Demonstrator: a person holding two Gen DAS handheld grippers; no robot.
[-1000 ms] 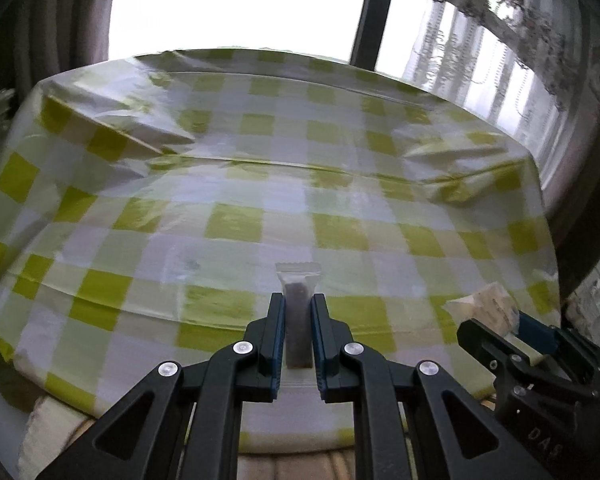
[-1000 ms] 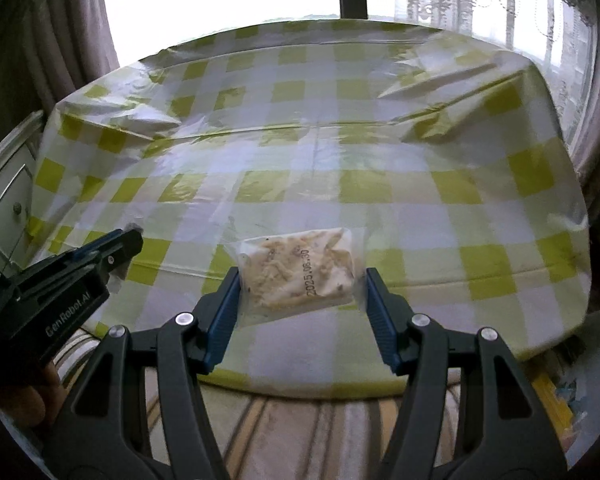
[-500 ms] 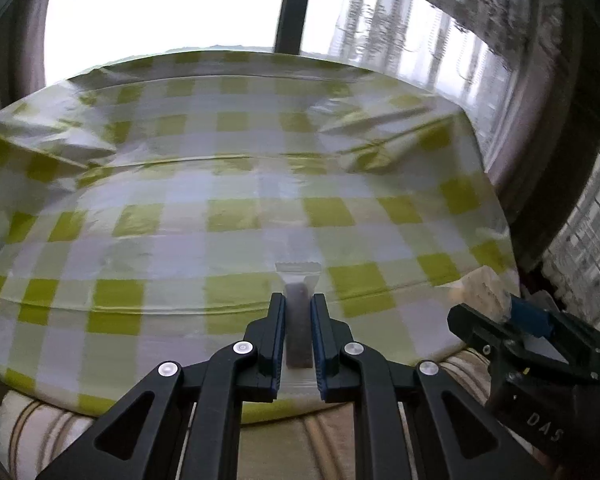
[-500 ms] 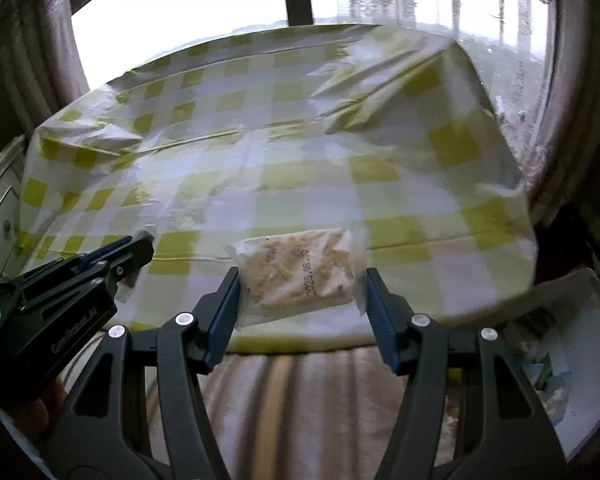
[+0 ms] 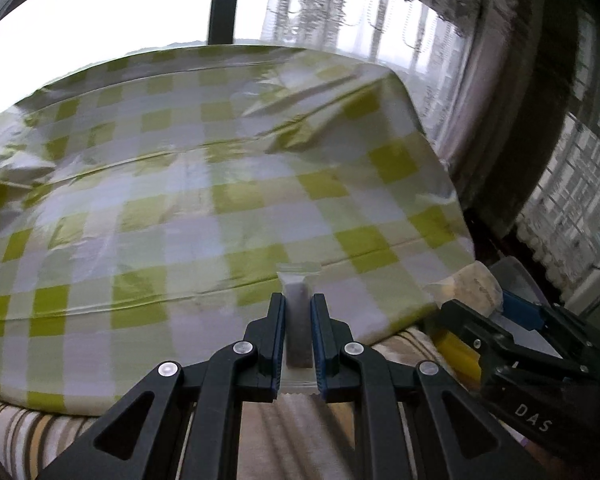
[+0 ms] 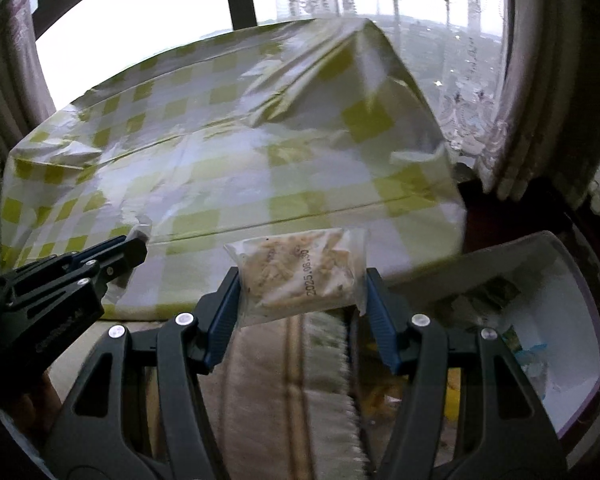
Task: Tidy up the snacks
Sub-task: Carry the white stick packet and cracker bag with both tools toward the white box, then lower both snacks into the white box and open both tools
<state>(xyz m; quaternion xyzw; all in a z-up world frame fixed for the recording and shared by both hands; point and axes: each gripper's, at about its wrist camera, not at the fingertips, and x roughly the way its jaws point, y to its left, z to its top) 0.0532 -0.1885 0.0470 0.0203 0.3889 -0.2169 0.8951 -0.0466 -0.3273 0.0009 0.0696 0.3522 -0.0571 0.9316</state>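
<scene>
My left gripper (image 5: 298, 300) is shut on a narrow clear-wrapped dark snack bar (image 5: 299, 320), held upright above the table's front edge. My right gripper (image 6: 302, 276) is shut on a clear packet of pale crumbly snack (image 6: 300, 272) stamped with a date, held off the table's right front corner. Each gripper shows in the other's view: the right one with its packet (image 5: 476, 288) at the lower right, the left one (image 6: 132, 246) at the lower left. A white bin (image 6: 556, 320) with some wrapped items inside stands on the floor at the right.
The table (image 5: 180, 200) wears a wrinkled green-and-white checked plastic cloth. A striped rug (image 6: 284, 380) lies under the grippers. Windows and curtains (image 6: 540, 120) stand behind and to the right of the table.
Both grippers have swung right and pulled back off the table with their snacks still held. The table's right corner and the white bin have come into view.
</scene>
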